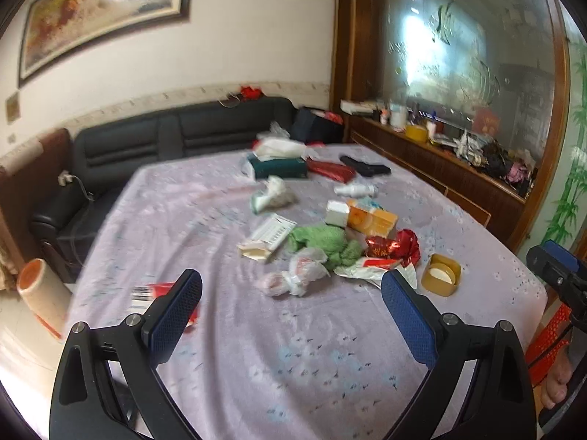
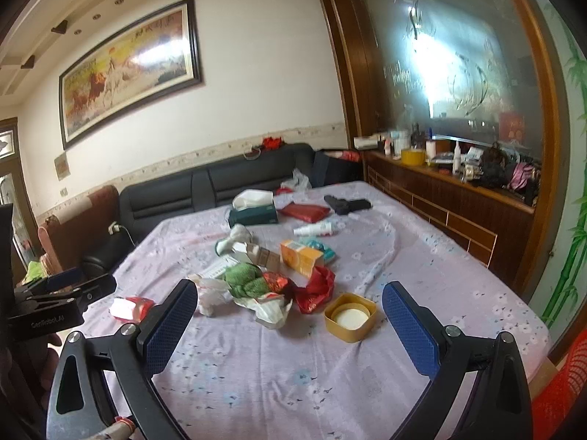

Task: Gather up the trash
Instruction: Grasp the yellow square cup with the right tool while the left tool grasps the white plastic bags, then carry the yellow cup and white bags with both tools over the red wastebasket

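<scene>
Trash lies heaped mid-table: a crumpled white plastic bag (image 1: 299,273), a green cloth (image 1: 324,244), red foil wrappers (image 1: 398,247), an orange carton (image 1: 370,220), a white barcode box (image 1: 269,236) and a yellow square tub (image 1: 440,274). My left gripper (image 1: 291,293) hangs open above the near part of the table, short of the bag, holding nothing. In the right wrist view the same pile shows: green cloth (image 2: 244,278), red foil (image 2: 317,289), yellow tub (image 2: 350,316). My right gripper (image 2: 290,302) is open and empty, with the tub and wrappers between its fingers' line of sight.
A lilac flowered cloth covers the table (image 1: 293,366). Farther back lie a green tissue box (image 1: 280,167), a red pouch (image 1: 330,170), a black item (image 1: 365,167) and a white bottle (image 1: 354,190). A black sofa (image 1: 165,139) stands behind, a cluttered wooden sideboard (image 1: 458,161) at right, a red wrapper (image 2: 130,308) near left.
</scene>
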A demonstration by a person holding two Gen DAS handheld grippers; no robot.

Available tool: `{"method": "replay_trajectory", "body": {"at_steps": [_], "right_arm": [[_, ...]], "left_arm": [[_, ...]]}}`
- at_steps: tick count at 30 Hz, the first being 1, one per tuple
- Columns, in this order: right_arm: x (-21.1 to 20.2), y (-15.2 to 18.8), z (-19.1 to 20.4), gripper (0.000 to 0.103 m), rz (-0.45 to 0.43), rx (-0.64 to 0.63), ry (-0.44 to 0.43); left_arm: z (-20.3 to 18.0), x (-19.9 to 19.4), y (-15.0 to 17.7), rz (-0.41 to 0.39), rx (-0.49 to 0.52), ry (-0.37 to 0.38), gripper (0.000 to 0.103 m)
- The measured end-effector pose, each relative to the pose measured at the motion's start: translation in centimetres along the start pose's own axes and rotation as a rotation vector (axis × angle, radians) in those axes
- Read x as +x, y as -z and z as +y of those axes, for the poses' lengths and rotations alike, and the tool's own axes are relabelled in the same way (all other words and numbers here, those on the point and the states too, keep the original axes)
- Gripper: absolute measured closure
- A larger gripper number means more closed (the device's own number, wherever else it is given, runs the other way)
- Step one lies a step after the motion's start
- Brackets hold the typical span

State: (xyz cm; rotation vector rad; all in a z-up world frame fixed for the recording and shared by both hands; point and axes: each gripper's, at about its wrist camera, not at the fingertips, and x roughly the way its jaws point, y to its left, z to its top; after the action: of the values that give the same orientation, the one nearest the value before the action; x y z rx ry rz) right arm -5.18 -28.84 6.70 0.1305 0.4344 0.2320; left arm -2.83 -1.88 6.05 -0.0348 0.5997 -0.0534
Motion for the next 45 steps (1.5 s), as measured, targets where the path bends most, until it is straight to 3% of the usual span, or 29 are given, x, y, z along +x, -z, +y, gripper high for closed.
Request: {"method": "replay_trajectory", "body": {"at_steps": [3, 9, 13, 16, 20, 25, 26, 28, 29, 34, 38, 45], "right_arm": [[2.6, 0.5, -1.0, 0.000, 0.052, 0.014, -0.004], [9.2, 1.6, -4.5, 0.005, 0.194, 0.051, 0.006], [14.0, 2.1, -7.2, 0.007, 0.300, 0.095, -0.012], [16.7, 2.7, -8.6, 0.009, 0.380, 0.150, -0.003], [18.3, 3.8, -9.1, 0.011, 0.434, 0.196, -0.004], [20.3, 4.8, -8.7, 0.013, 0.477, 0.192, 0.053], [20.5, 5.1, -8.6, 0.020, 0.482, 0.183, 0.075], [20.2, 5.0, -8.5, 0.020, 0.469, 0.178, 0.104], [19.7, 4.9, -8.5, 0.021, 0.458, 0.190, 0.096], [16.2, 4.5, -8.1, 0.021, 0.375, 0.192, 0.054], [13.2, 4.4, -7.1, 0.021, 0.318, 0.200, 0.026], [8.2, 4.1, -5.6, 0.020, 0.235, 0.201, -0.004]], "left_arm": [[0.9, 4.6, -0.2, 0.105, -0.034, 0.073, 0.006], [2.0, 12.0, -0.2, 0.229, -0.049, 0.095, 0.006], [1.5, 14.8, -0.3, 0.266, -0.034, 0.061, 0.010], [1.3, 16.3, 0.1, 0.291, -0.025, 0.021, 0.027], [1.1, 17.0, 1.1, 0.297, -0.021, 0.045, 0.031], [1.0, 16.6, 1.2, 0.266, 0.004, 0.009, 0.055], [1.2, 16.5, 1.2, 0.264, -0.004, 0.009, 0.063], [1.3, 16.3, 1.2, 0.267, -0.013, 0.026, 0.075], [1.2, 16.3, 1.2, 0.268, -0.013, 0.037, 0.092], [1.0, 15.7, 1.2, 0.246, -0.003, 0.043, 0.093], [1.6, 14.5, 0.7, 0.225, -0.057, 0.100, 0.093], [0.8, 6.5, 0.8, 0.151, -0.119, 0.193, 0.093]]}}
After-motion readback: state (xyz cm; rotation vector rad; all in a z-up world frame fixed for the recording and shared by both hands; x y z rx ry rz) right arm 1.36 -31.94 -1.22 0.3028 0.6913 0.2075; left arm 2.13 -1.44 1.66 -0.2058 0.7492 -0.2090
